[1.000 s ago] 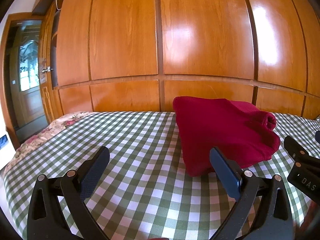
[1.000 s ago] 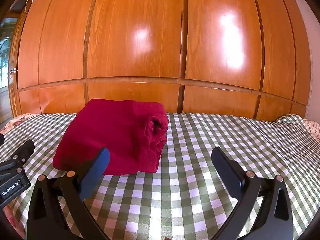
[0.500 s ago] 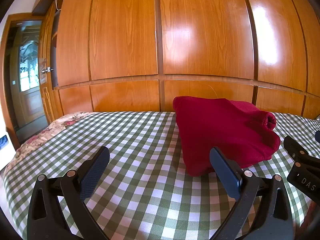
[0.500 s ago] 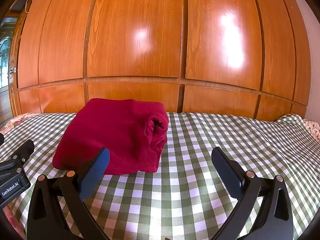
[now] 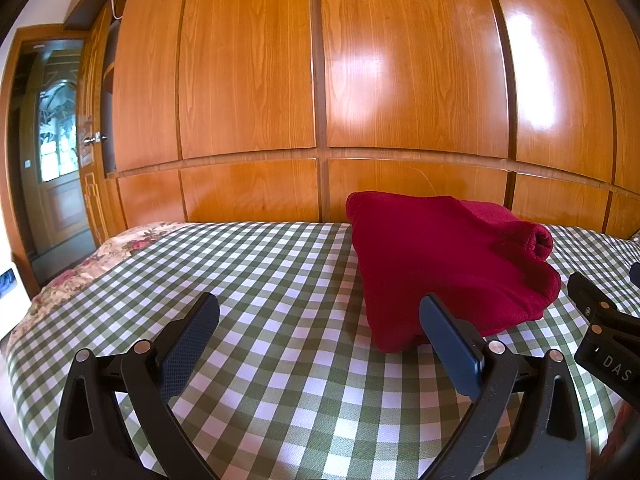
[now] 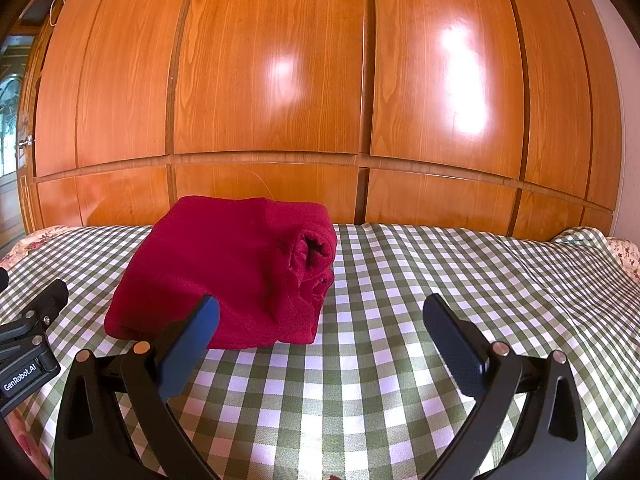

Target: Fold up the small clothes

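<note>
Garment: the red fleece garment [image 6: 224,272] sits folded into a thick bundle, ahead and to the left of the right gripper [image 6: 320,332], ahead and to the right of the left gripper [image 5: 320,330].
Feel: looks soft, plush and light; it probably sags and unrolls if lifted by one layer only.
Rolled edge: a cuff-like roll [image 6: 314,246] faces the right claw's side, layers stacked beneath it.
Where to grip: I'd judge the near corner [image 5: 394,342], just off the left claw's right-hand finger, or the stacked edge under the roll, pinching all layers together.
Left claw: fingers spread wide, nothing between them.
Right claw: fingers spread wide too, empty, hovering over the cloth.
Surface: green checked bedcover [image 6: 400,360], smooth under both claws.
Backdrop: glossy wooden wardrobe [image 6: 280,80] beyond the bundle.
</note>
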A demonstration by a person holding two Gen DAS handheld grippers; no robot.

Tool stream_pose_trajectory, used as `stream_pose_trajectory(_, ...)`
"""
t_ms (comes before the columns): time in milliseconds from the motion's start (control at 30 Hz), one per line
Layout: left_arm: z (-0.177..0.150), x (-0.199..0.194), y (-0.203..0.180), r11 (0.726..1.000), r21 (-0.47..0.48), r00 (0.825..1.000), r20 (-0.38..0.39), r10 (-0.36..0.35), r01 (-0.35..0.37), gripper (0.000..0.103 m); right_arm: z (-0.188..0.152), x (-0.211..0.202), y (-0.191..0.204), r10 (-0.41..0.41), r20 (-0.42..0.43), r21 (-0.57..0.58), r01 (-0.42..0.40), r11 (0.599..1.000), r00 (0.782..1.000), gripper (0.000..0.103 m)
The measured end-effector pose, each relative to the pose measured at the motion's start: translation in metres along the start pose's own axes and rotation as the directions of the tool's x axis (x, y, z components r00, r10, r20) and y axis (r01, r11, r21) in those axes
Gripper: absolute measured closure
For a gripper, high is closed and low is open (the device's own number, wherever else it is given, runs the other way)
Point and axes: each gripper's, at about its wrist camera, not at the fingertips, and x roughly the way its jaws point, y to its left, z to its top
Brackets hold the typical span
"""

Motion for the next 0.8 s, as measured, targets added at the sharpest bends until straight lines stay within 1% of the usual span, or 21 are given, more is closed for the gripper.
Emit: stream_pose_trajectory(800, -0.001, 0.0038, 0.0034, 1.0, -0.01, 1.0, -0.014, -0.007, 0.007, 0.004, -0.0006, 0.0004, -0.0002, 0.001, -0.002, 0.0, -0.001, 1.0, 1.0, 0.002)
